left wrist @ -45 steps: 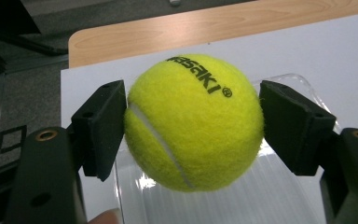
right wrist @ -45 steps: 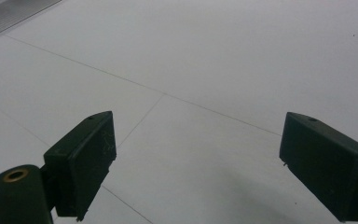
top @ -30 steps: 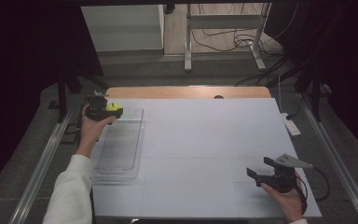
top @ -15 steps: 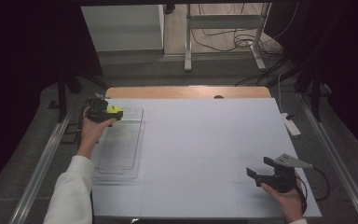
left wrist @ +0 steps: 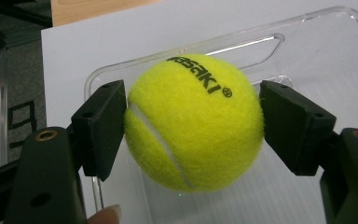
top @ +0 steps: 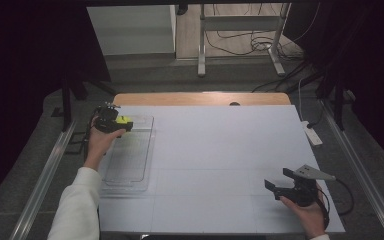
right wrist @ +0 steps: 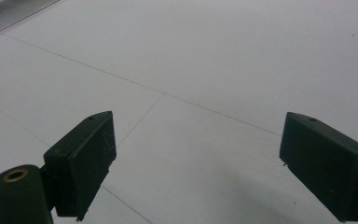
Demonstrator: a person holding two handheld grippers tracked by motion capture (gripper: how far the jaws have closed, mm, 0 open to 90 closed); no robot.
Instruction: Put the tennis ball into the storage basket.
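Observation:
A yellow tennis ball (left wrist: pixel 193 123) with black lettering sits between the two black pads of my left gripper (left wrist: pixel 192 128), which is shut on it. In the high view this gripper (top: pixel 116 122) holds the ball (top: pixel 124 120) over the far left corner of a clear plastic tray (top: pixel 130 160) at the table's left side. Whether the ball touches the tray floor (left wrist: pixel 335 56) I cannot tell. My right gripper (top: pixel 276 181) hovers low near the front right of the table, its jaws wide apart with nothing between them (right wrist: pixel 196 158).
The white table top (top: pixel 220 145) has thin seam lines and a wooden strip (top: pixel 195 98) along its far edge. A white power strip (top: pixel 312 134) lies off the right edge. Metal rails run down both sides.

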